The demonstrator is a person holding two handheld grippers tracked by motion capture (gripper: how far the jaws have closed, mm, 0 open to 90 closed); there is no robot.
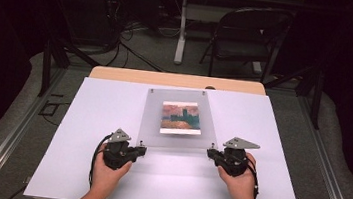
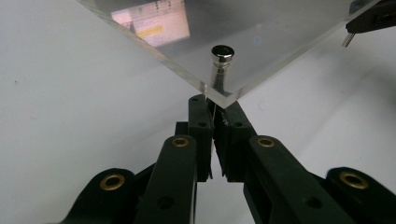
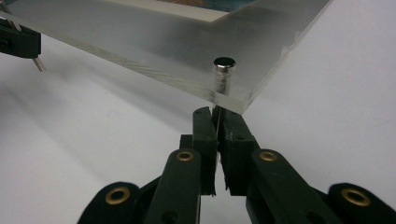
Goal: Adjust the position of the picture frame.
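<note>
Both near corners of the clear square acrylic picture frame [image 1: 179,120] are taken: left gripper [image 2: 214,109] and right gripper [image 3: 217,116] each clamp shut on a thin pin below a silver corner standoff [image 2: 222,52]. The frame is just ahead of the jaws, over the white tabletop [image 1: 86,119]. Lifting or moving it seems left.

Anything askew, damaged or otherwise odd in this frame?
Nothing looks damaged or spilled. The clear acrylic frame with its picture lies slightly rotated on the white board, not square to its edges. The left tongs and right tongs, both shut, sit at its near corners, by the metal pins.
</note>
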